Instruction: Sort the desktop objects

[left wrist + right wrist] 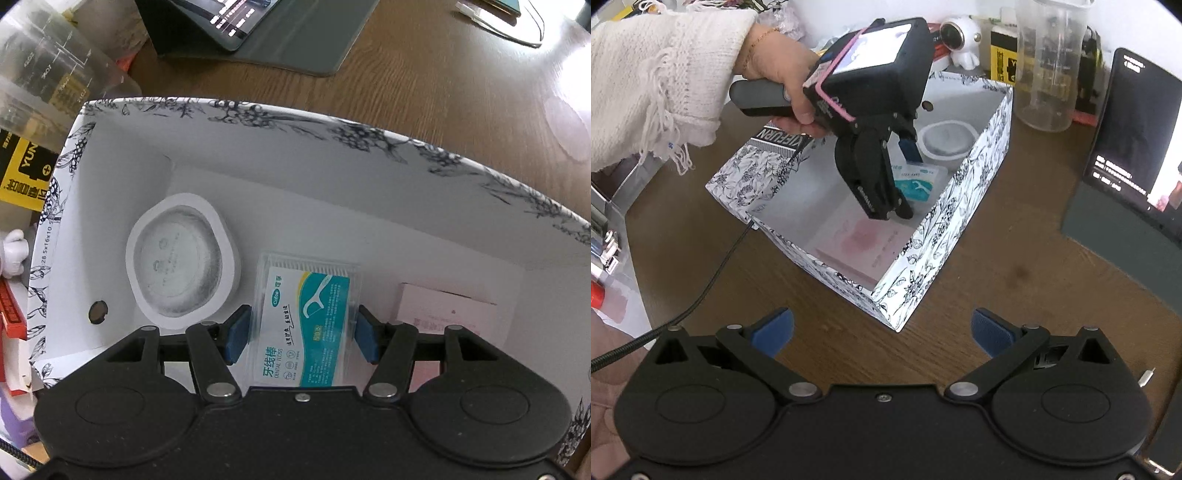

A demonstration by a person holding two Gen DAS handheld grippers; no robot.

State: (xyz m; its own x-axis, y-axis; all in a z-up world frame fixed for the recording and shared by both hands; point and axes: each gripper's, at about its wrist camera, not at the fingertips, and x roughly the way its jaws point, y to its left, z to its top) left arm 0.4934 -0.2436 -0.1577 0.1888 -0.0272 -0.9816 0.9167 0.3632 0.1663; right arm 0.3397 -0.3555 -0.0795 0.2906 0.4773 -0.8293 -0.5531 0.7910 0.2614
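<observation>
A clear dental floss box (306,321) with a teal label sits between the blue pads of my left gripper (301,336), which is shut on it. Both are low inside a white storage box with a black floral print (332,125). From the right wrist view, the left gripper (907,181) reaches down into that floral box (912,295), over the floss box (919,184). A white lidded cup (181,258) and a pink flat pack (443,310) also lie in the box. My right gripper (882,332) hangs open over the wooden table, in front of the box's near corner.
A clear measuring cup (1049,62), a white astronaut figure (960,40) and a yellow-black battery pack (26,173) stand behind the box. A lit tablet (1137,140) on a grey stand is at the right. A hand in a white knit sleeve (646,81) holds the left gripper; its cable (713,280) trails left.
</observation>
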